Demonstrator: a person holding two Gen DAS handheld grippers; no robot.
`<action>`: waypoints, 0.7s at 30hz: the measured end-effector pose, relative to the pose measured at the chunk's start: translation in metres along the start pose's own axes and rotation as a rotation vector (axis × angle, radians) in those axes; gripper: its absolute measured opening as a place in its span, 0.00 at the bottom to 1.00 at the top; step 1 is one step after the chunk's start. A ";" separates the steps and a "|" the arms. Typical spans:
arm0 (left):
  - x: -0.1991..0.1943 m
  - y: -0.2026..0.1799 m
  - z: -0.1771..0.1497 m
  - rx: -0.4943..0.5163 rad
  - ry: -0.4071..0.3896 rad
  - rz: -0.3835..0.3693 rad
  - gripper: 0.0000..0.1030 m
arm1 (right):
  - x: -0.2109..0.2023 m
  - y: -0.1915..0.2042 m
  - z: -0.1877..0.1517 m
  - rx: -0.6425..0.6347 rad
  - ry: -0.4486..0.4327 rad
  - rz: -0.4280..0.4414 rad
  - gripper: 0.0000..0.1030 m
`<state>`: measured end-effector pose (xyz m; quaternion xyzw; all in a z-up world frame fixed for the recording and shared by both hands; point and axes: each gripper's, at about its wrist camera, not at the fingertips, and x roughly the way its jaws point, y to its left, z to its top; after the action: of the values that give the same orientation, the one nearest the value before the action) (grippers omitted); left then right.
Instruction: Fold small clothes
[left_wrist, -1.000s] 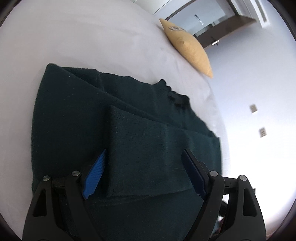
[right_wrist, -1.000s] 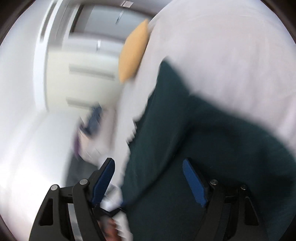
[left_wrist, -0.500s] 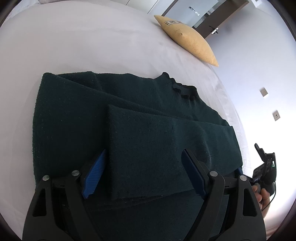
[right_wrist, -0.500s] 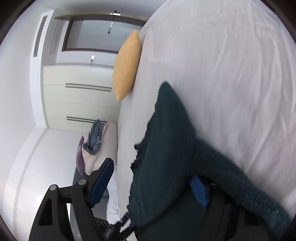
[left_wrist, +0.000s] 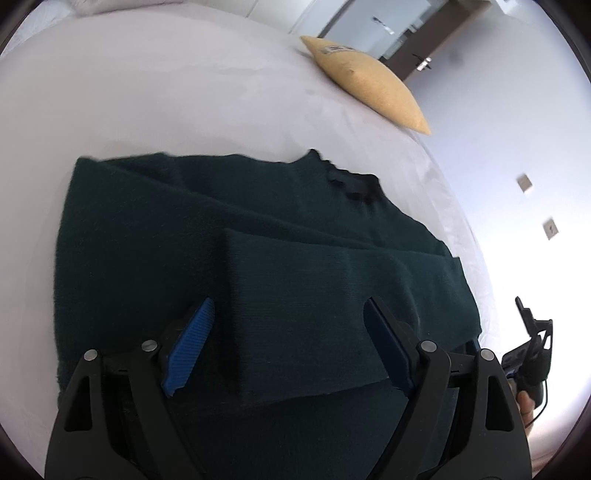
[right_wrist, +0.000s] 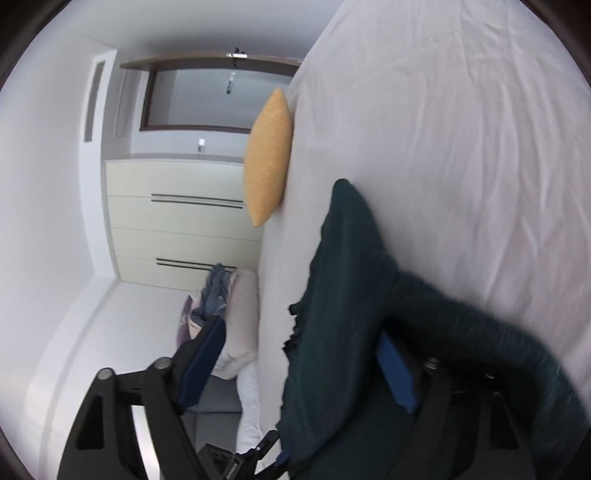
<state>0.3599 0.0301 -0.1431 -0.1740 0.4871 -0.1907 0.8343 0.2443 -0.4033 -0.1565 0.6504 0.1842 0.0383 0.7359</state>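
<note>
right tool (right_wrist: 303, 369) jaws just widened around the dark green sweater (left_wrist: 258, 266), releasing; left tool (left_wrist: 284, 343) wide, empty; sleeve fold laid.

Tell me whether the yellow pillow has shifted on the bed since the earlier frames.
No. The yellow pillow sits at the same far corner of the white bed, beside the doorway; only the camera's framing drifts, and the dark green sweater lies as before.

Left gripper (left_wrist: 286, 347), black angular frame, triangular cut-outs, silver round screws at the joints, ribbed blue pads on both fingers (left_wrist: 190, 345), right gripper (right_wrist: 295, 363) same black build, darker blue pads, thin black cable trailing below
</note>
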 end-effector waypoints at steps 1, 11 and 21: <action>0.004 -0.006 -0.001 0.029 0.009 0.013 0.80 | 0.001 -0.001 0.000 0.003 0.009 -0.001 0.82; 0.022 -0.004 -0.001 0.075 0.025 0.028 0.80 | 0.004 -0.011 0.032 0.014 -0.020 -0.038 0.73; -0.019 0.009 0.002 0.014 -0.106 0.061 0.80 | -0.026 0.030 -0.019 -0.154 0.123 -0.223 0.76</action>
<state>0.3545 0.0479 -0.1322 -0.1631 0.4458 -0.1592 0.8657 0.2194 -0.3884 -0.1236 0.5638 0.2967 0.0100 0.7707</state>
